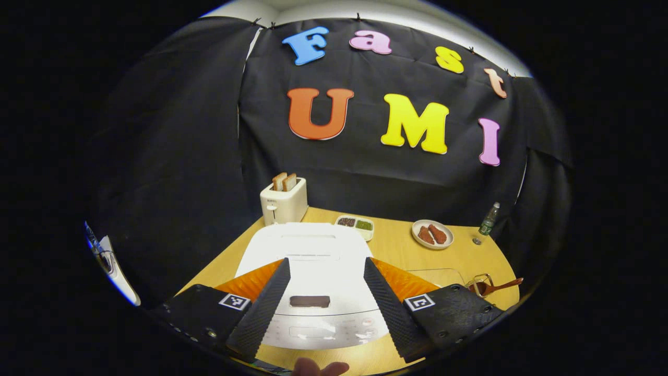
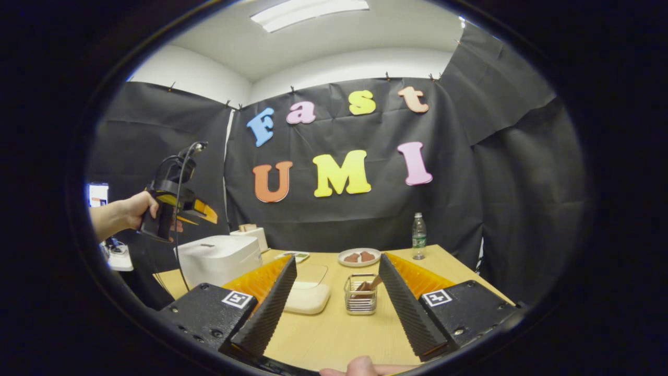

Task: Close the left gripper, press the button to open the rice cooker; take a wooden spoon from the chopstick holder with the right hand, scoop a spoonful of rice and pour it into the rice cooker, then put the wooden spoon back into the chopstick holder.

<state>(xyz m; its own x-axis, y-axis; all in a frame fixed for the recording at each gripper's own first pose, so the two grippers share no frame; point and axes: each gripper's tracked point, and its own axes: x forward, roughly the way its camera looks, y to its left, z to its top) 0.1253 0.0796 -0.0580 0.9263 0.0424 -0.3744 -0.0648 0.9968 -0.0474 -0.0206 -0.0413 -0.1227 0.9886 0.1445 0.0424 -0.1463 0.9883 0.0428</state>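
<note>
Up front in the left gripper view, the left gripper [image 1: 326,308] hangs above the white rice cooker [image 1: 308,277], its fingers spread wide and holding nothing, the dark lid button [image 1: 309,301] between them. The lid is down. A toaster [image 1: 284,201] stands behind the cooker, a plate [image 1: 432,234] and a bottle [image 1: 488,220] farther right.

Over in the right gripper view, the right gripper [image 2: 336,308] is likewise open and empty above the table [image 2: 334,334]. The chopstick holder [image 2: 360,294] with the wooden spoon [image 2: 371,285] stands between its fingers, farther off. A hand [image 2: 136,211] holds the left gripper above the cooker.
</note>
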